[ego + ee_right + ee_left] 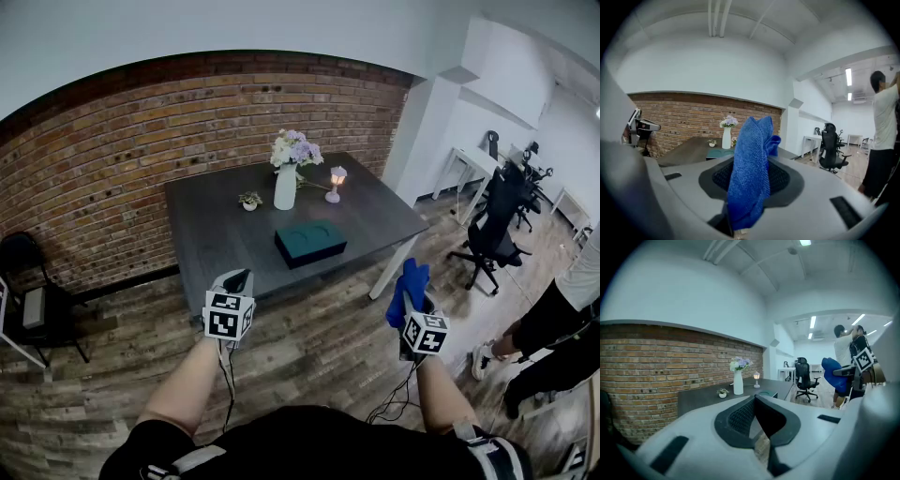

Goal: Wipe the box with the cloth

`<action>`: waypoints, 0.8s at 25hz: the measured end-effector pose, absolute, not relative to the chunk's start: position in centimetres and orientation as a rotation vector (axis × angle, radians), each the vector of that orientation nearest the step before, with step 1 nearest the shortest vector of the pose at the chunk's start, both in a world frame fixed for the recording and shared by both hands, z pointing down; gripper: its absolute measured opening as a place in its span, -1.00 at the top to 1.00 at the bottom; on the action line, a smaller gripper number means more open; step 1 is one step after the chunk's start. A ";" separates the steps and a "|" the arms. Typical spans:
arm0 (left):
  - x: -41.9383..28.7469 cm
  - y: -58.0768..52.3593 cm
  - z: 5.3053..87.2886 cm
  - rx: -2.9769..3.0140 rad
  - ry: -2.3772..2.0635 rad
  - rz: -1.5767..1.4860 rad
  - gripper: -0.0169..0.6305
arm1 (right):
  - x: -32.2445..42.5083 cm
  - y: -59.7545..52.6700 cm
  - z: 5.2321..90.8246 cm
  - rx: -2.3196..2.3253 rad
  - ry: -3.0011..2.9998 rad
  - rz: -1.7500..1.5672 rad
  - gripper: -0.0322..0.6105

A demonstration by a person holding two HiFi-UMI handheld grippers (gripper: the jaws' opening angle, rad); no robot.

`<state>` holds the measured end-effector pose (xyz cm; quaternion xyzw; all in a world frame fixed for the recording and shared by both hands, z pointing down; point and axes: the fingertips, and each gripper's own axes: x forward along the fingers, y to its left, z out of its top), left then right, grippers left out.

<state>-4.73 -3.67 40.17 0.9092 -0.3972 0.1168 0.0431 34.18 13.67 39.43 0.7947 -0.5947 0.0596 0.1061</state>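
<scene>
A dark teal box (310, 243) lies on the grey table (216, 234), near its front edge; it also shows small in the left gripper view (768, 393) and the right gripper view (717, 151). Both grippers are held in the air short of the table, above the wooden floor. My left gripper (238, 276) has its jaws together with nothing between them (754, 398). My right gripper (411, 300) is shut on a blue cloth (410, 281), which stands up out of the jaws (752, 168). The cloth is also visible from the left gripper view (836, 373).
On the table behind the box stand a white vase of flowers (286, 184), a tiny potted plant (249, 201) and a small lit lamp (336, 178). A brick wall runs behind. A black office chair (492, 234) and a person (562, 319) are at the right, another chair (28, 281) at the left.
</scene>
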 end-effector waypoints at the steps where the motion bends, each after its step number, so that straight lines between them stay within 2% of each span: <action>1: -5.5 -3.8 40.3 2.770 -1.222 0.354 0.92 | 33.6 13.6 39.6 2.337 -1.750 0.181 0.47; 9: -11.0 -5.5 42.4 2.674 -1.295 0.349 0.92 | 29.0 12.0 40.2 2.292 -1.755 0.159 0.47; 20: -12.3 -5.0 43.3 2.753 -1.284 0.433 0.92 | 24.9 9.2 42.2 2.153 -1.813 0.190 0.47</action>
